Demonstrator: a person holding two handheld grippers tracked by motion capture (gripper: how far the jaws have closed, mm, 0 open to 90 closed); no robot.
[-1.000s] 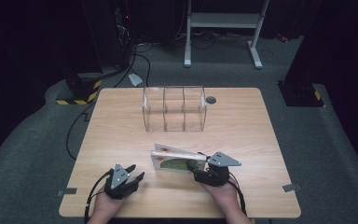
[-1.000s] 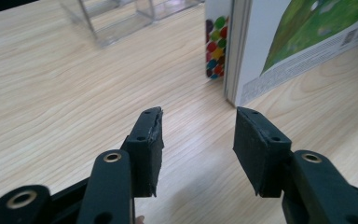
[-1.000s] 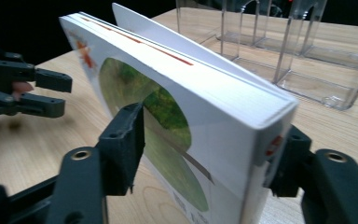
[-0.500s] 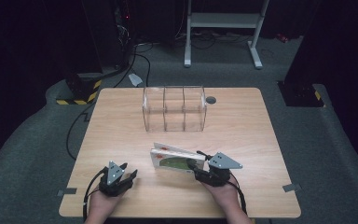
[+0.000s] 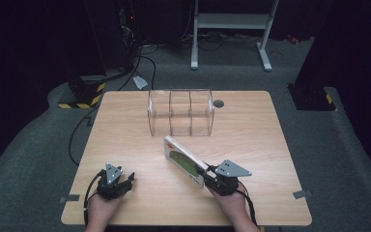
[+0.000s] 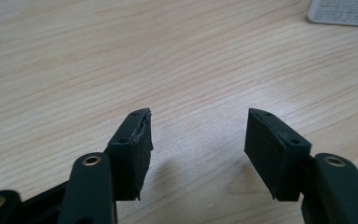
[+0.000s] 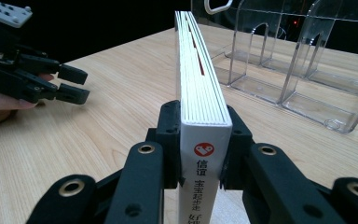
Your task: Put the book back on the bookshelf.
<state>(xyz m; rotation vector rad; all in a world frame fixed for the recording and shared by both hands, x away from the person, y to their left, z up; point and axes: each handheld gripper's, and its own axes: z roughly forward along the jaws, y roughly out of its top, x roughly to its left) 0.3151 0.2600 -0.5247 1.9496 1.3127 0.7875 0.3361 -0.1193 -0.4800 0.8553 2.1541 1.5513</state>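
Observation:
A thin white book [image 5: 182,158] with a green cover stands on its edge on the wooden table [image 5: 251,140], angled toward the far left. My right gripper [image 5: 207,174] is shut on its near end, its jaws having just closed onto it. In the right gripper view the pads press both sides of the spine [image 7: 204,154], which bears a red logo. My left gripper [image 5: 125,180] rests low at the front left, well apart from the book. Its jaws have just been opening and stand open over bare wood [image 6: 198,135]. It also appears as the left gripper [image 7: 73,84] in the right gripper view.
A clear acrylic rack [image 5: 181,113] with three compartments stands at the table's far middle, just beyond the book [image 7: 284,70]. A small dark disc [image 5: 218,103] lies to the right of it. Cables and a white stand [image 5: 232,29] are on the floor behind.
The left hand has slid left, away from the book, and its jaws have widened. The book's far end has swung from pointing left to pointing toward the rack.

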